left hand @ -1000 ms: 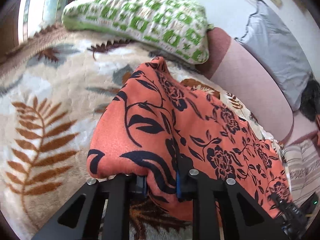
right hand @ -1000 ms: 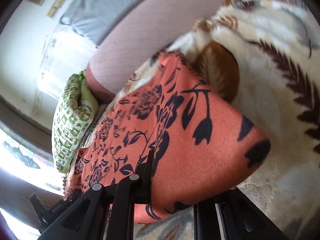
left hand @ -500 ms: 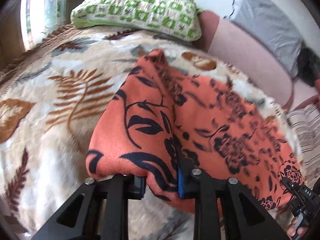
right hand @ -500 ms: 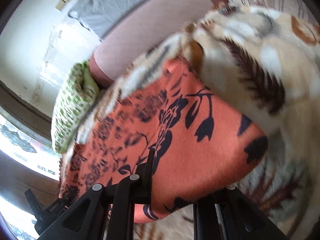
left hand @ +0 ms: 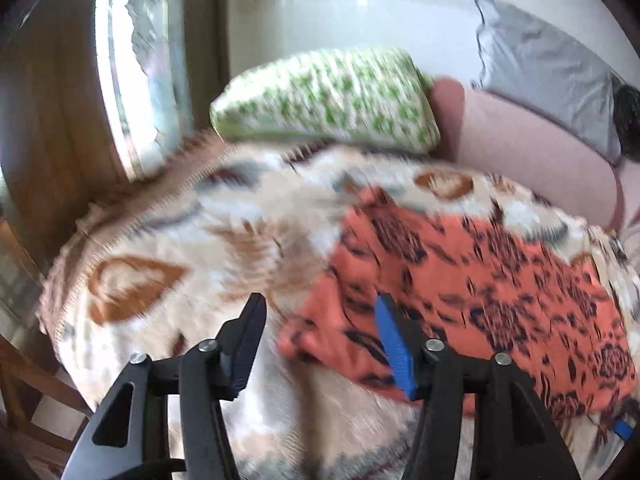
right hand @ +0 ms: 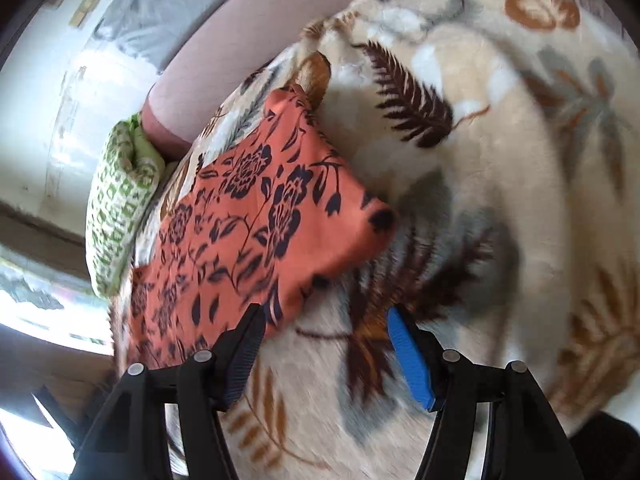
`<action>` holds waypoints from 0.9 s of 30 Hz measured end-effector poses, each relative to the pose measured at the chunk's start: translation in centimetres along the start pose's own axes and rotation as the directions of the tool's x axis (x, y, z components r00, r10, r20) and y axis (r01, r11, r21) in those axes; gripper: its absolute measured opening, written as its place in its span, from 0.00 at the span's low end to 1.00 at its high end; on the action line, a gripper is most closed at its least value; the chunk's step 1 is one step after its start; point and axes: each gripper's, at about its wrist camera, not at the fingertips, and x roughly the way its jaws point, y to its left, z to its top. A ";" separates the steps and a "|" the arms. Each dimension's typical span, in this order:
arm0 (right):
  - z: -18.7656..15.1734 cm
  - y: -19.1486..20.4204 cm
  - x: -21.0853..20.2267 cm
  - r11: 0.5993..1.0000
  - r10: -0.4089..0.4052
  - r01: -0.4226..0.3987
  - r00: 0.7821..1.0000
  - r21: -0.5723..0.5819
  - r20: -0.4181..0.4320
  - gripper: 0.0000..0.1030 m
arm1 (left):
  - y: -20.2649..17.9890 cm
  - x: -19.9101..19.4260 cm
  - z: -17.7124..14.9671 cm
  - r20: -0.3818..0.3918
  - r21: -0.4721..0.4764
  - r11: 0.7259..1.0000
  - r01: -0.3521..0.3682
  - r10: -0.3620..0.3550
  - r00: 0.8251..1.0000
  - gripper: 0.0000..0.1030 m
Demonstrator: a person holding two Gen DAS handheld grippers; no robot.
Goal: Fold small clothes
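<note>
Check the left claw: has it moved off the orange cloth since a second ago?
Yes. The left claw has just opened and pulled back; the cloth lies released on the blanket, off to its right, and the green pillow looks farther away.

White wall (left hand: 360, 12), bright window (left hand: 132, 80), pink sofa back (left hand: 532, 148), grey cushion (left hand: 548, 76), green-checked pillow (left hand: 328, 100), leaf-patterned blanket (left hand: 180, 240)

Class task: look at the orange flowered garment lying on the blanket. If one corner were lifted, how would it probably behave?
The orange flowered garment would probably droop, not hold shape: it lies limp, following the fleecy blanket. It looks thin, so likely light. Pushed, it would probably bunch rather than slide on that fleecy pile.
</note>
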 end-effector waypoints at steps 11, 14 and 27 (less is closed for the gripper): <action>2.6 6.1 -0.4 0.981 -0.011 0.036 0.991 -0.192 0.131 0.57 | 0.6 0.8 1.0 0.009 -0.012 1.000 0.015 -0.015 1.000 0.56; 3.4 6.2 0.8 0.982 -0.027 0.050 0.992 -0.183 0.125 0.57 | 1.0 1.3 1.0 0.001 -0.021 1.000 0.010 -0.010 1.000 0.56; 4.6 3.6 6.6 0.983 -0.127 0.133 0.990 -0.127 0.053 0.56 | -0.7 5.9 0.3 -0.137 0.033 0.999 -0.021 0.025 0.990 0.56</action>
